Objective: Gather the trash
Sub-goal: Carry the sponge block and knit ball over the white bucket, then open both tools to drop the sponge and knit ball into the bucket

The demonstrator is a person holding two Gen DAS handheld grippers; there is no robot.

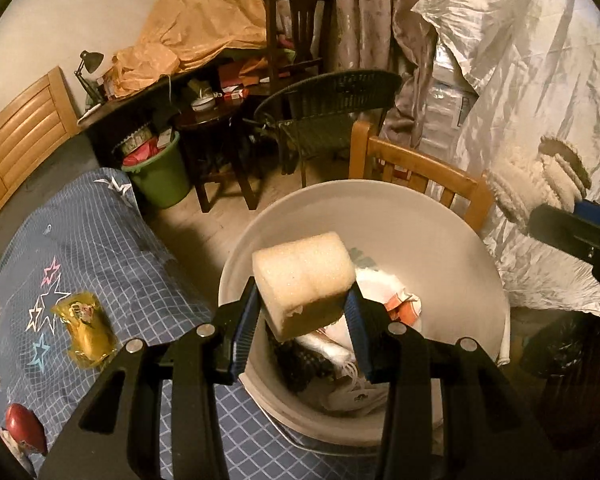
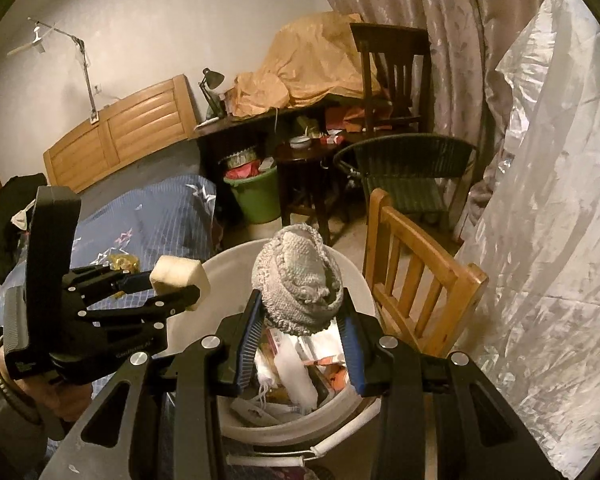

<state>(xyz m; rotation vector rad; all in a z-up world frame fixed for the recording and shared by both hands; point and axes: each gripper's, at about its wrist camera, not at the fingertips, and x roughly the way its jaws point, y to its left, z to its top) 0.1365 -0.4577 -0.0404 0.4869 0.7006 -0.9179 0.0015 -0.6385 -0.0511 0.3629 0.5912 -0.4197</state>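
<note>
Left gripper clamps a pale yellow foam block between its blue-padded fingers, the block jutting forward and upward past the fingertips. Seen from the left wrist, the block hangs over the open mouth of a white bucket, whose bottom holds crumpled wrappers and bags. Right gripper is likewise closed on its load, a grey knitted item bunched between the two pads, and it too is poised above the bucket's mouth in the right wrist view. In that view the other gripper enters from the left with its foam block just beyond the bucket's left rim, a sleeved hand at its handle. The bucket stands beside a bed covered by a blue checked quilt printed with stars; a yellow wrapper and a red object lie on the quilt, apart from each other. A light wooden chair stands just behind the bucket, crinkled white plastic sheeting to its right. Farther back are a green bin stuffed with rubbish, a dark wicker chair and a desk lamp.
</note>
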